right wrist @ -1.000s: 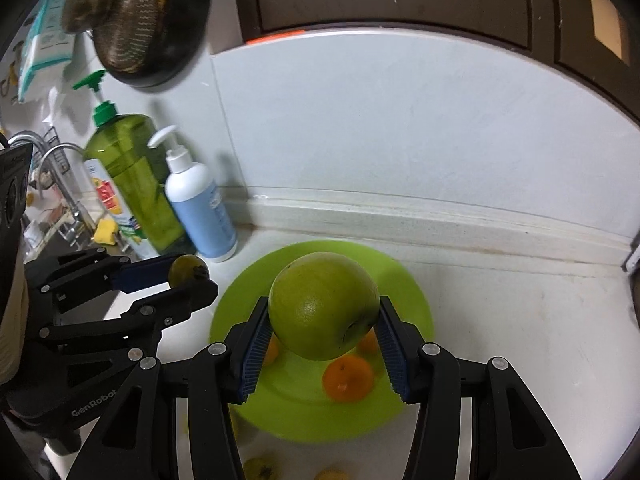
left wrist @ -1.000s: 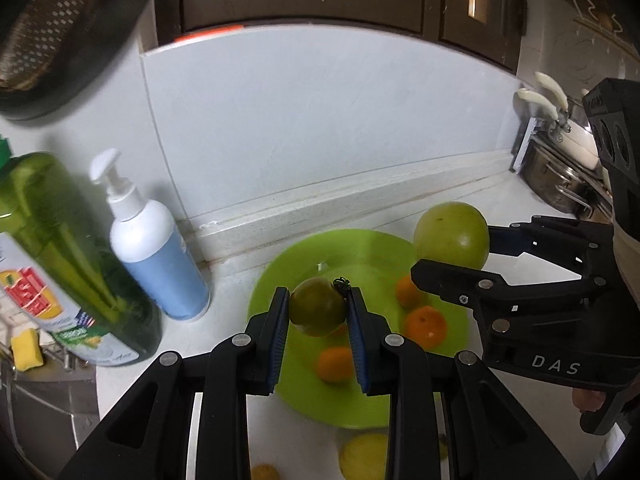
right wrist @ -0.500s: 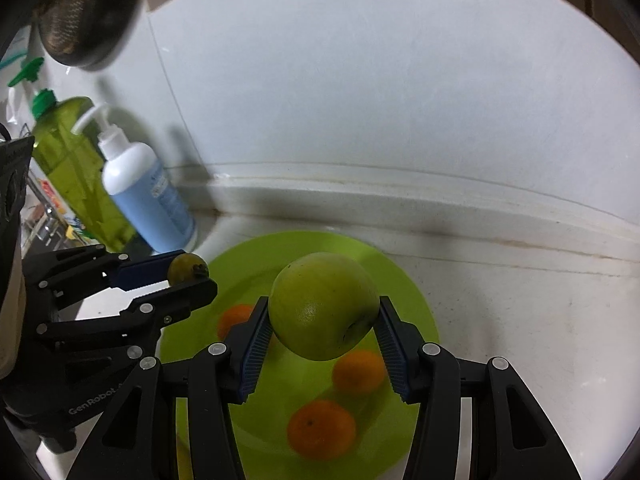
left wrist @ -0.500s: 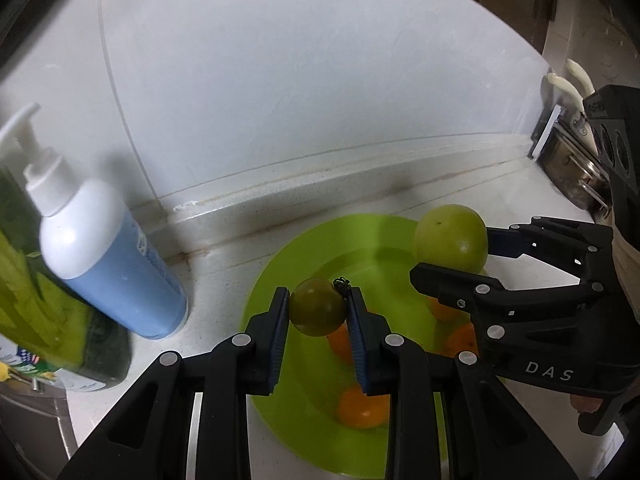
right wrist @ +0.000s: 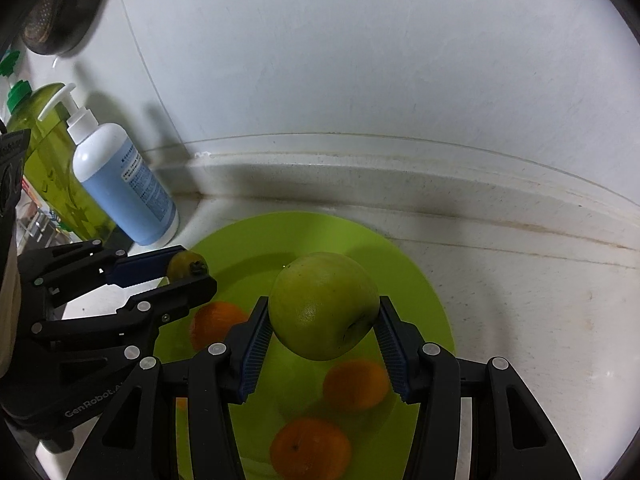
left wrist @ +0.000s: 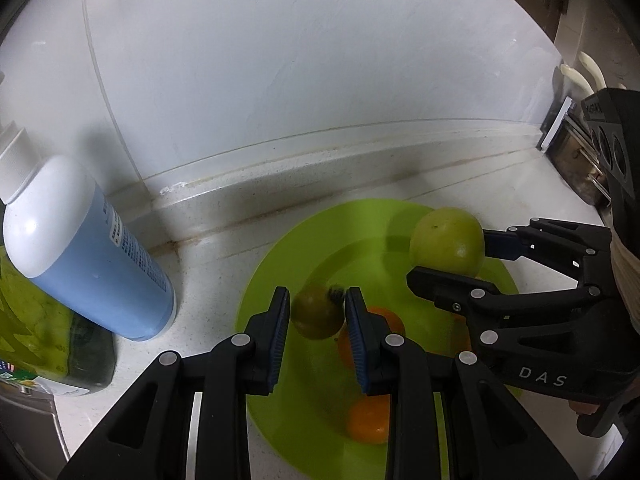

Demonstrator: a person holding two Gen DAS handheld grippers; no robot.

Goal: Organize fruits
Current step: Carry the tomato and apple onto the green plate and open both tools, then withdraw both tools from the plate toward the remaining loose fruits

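Observation:
A lime-green plate [left wrist: 288, 248] [right wrist: 416, 272] lies on the white counter by the wall, with several oranges [left wrist: 370, 424] [right wrist: 354, 386] on it. My left gripper [left wrist: 316, 312] [right wrist: 188, 270] is shut on a small dark green fruit [left wrist: 318, 312] [right wrist: 186, 264], held just above the plate's left part. My right gripper [right wrist: 322, 330] [left wrist: 452, 252] is shut on a large green apple [right wrist: 322, 306] [left wrist: 446, 242], which hangs over the plate's middle to right side. Both grippers point steeply down at the plate.
A white and blue pump bottle [left wrist: 86, 252] [right wrist: 124, 184] and a green detergent bottle [right wrist: 48, 160] stand left of the plate against the wall. A metal pot with a pale handle [left wrist: 576, 168] sits at the far right. A dark strainer [right wrist: 56, 4] hangs at upper left.
Both grippers have come down and forward toward the plate, each still holding its fruit. The plate and the pump bottle now look larger and closer.

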